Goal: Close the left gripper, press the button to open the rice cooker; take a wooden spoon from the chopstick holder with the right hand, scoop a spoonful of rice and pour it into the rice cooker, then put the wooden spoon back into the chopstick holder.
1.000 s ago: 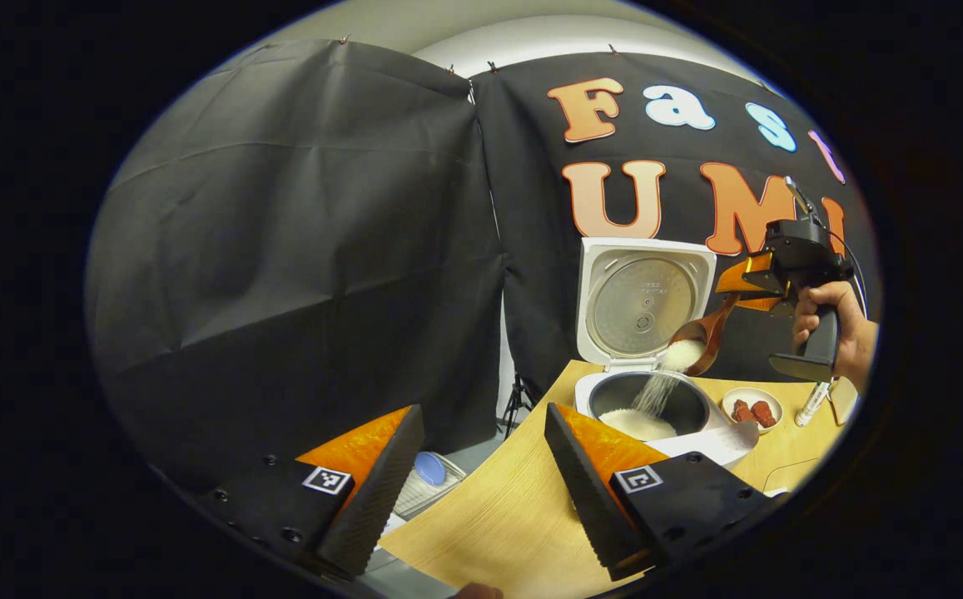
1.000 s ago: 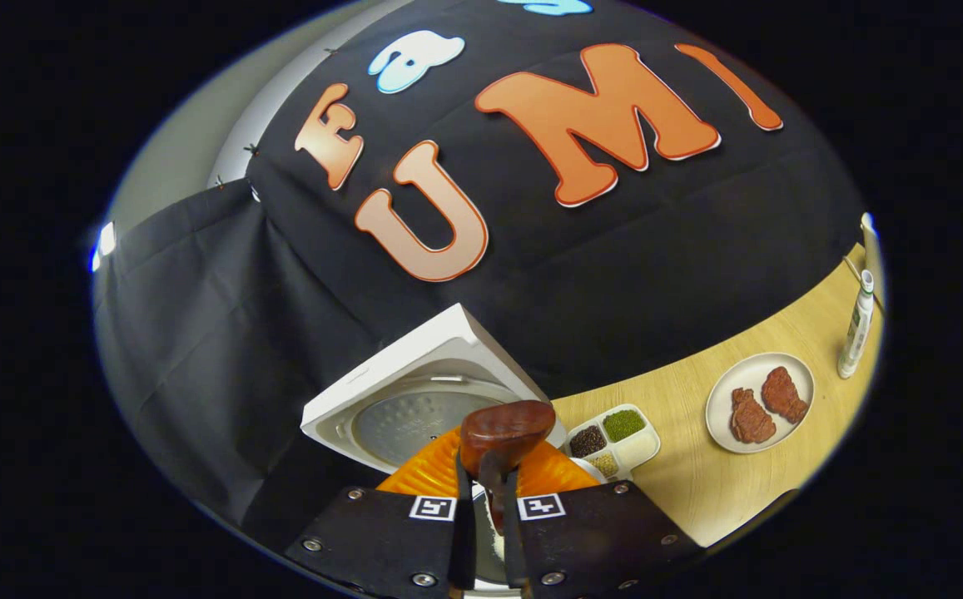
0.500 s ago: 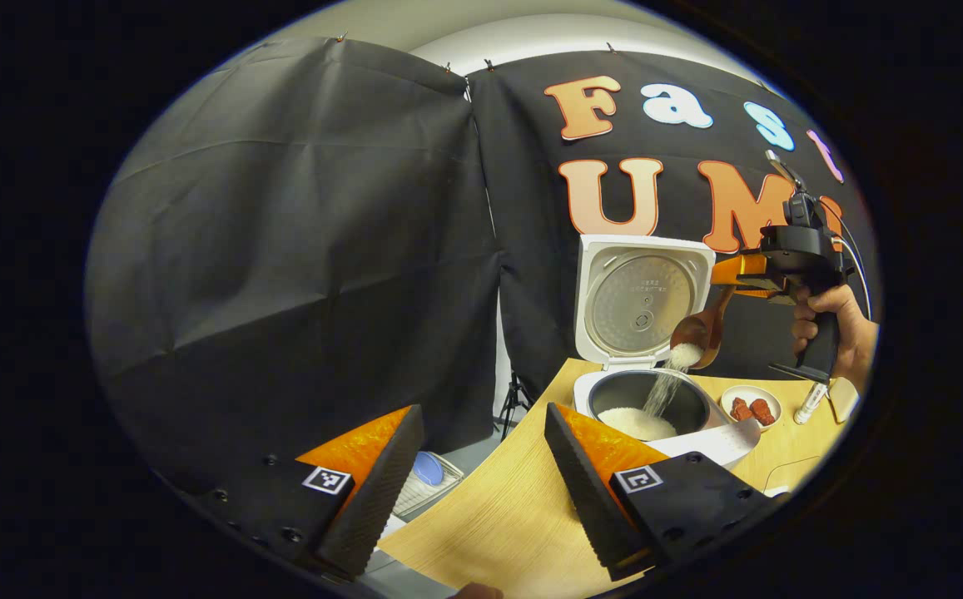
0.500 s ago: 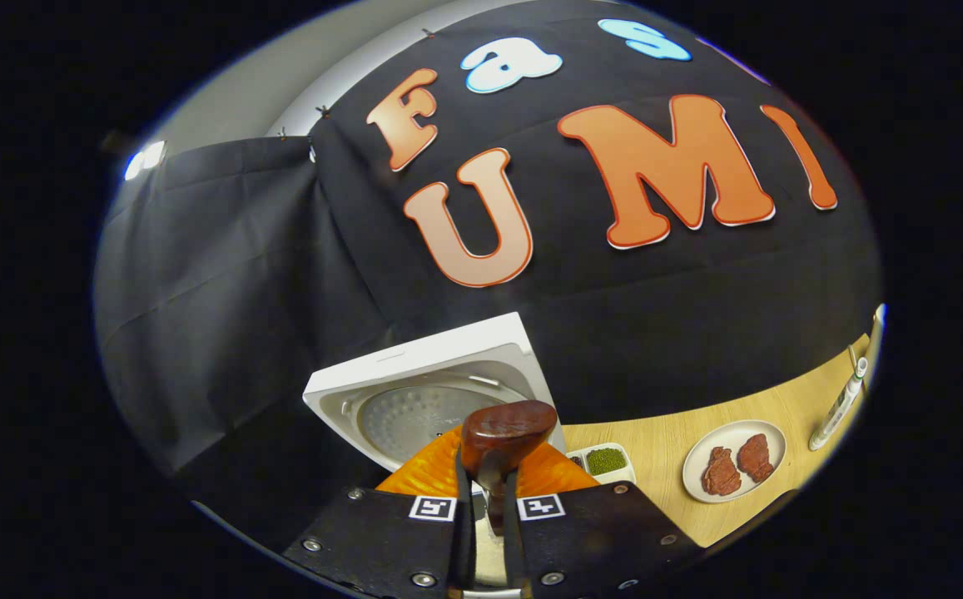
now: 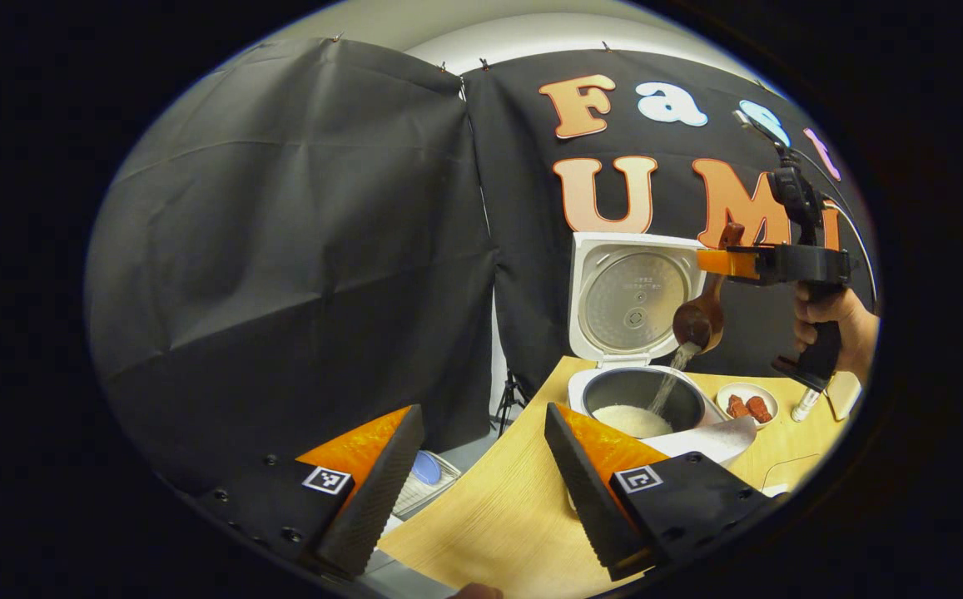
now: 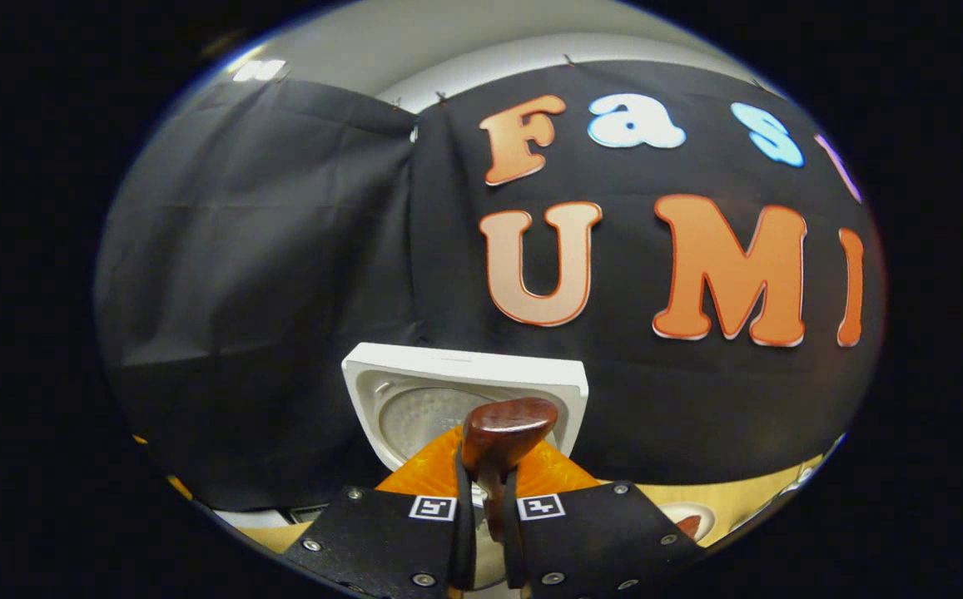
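Note:
The white rice cooker [image 5: 643,391] stands on the wooden table with its lid [image 5: 629,295] raised; its dark pot holds a mound of rice [image 5: 622,420]. Above the pot hangs the wooden spoon [image 5: 700,314], bowl tipped down, and a thin stream of rice falls from it. My right gripper [image 5: 718,262] is shut on the spoon's handle, held level by a hand [image 5: 831,320]. In the right gripper view the spoon handle's end [image 6: 504,428] sticks up between the pressed fingers of the right gripper [image 6: 481,507], with the lid [image 6: 464,391] behind. My left gripper [image 5: 481,466] stands open over the table's near left edge.
A small plate with two reddish pieces [image 5: 746,403] sits right of the cooker, with a white tube [image 5: 804,405] beyond it. A white rice paddle [image 5: 718,433] lies by the cooker's front. Below the table's left edge a basket [image 5: 423,478] rests on the floor.
The right gripper has risen and levelled out, tipping the spoon steeper; the rice stream has thinned. In its view the plate and tray have slid out of sight. The left gripper has stayed put.

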`<state>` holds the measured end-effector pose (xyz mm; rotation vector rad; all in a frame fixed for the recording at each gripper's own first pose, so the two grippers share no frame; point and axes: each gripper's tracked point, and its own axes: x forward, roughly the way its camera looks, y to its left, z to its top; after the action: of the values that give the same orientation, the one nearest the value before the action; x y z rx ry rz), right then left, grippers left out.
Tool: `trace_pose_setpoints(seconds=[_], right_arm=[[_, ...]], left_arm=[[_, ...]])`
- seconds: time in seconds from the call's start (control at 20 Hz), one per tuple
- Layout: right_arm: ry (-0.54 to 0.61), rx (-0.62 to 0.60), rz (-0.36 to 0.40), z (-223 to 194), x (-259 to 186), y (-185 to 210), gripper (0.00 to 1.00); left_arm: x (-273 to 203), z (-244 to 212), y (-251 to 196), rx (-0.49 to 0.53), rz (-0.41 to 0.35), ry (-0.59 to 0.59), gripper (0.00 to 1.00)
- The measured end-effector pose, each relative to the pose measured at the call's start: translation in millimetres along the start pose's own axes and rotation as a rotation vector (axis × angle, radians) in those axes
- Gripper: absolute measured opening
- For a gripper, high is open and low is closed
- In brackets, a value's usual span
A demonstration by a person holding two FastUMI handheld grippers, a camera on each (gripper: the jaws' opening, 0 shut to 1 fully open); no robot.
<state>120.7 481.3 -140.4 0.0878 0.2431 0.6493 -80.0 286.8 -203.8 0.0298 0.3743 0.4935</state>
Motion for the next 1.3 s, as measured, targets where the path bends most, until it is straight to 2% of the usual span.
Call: trace_pose_setpoints(seconds=[0.25,0.35,0.45,0.65,0.8,1.0,1.3], right_arm=[[-0.063,-0.175,0.047,8.7,-2.8,4.4,0.13],[-0.067,-0.191,0.067,10.4,-5.2,5.1,0.13],[-0.060,-0.141,0.081,12.2,-13.4,5.4,0.13],[-0.031,0.062,0.083,24.6,-47.6,-12.0,0.13],[-0.020,0.140,0.045,23.2,-74.7,-49.4,0.13],[0.002,0.176,-0.024,10.4,-132.0,-105.1,0.13],[0.050,0.216,-0.182,-25.4,-213.8,-191.2,0.12]], left_arm=[[-6.0,2.8,-4.4,0.011,-0.004,-0.006,0.99],[-7.8,4.6,-5.7,0.016,0.000,-0.009,0.99],[-13.0,9.9,-10.9,0.024,-0.004,-0.019,0.99],[-20.2,18.2,-29.0,0.048,-0.026,-0.038,0.99],[-28.9,20.3,-52.8,0.049,-0.055,-0.047,0.99],[-40.3,22.9,-90.4,0.052,-0.094,-0.059,0.99],[-58.4,34.8,-154.5,0.066,-0.170,-0.089,0.99]])
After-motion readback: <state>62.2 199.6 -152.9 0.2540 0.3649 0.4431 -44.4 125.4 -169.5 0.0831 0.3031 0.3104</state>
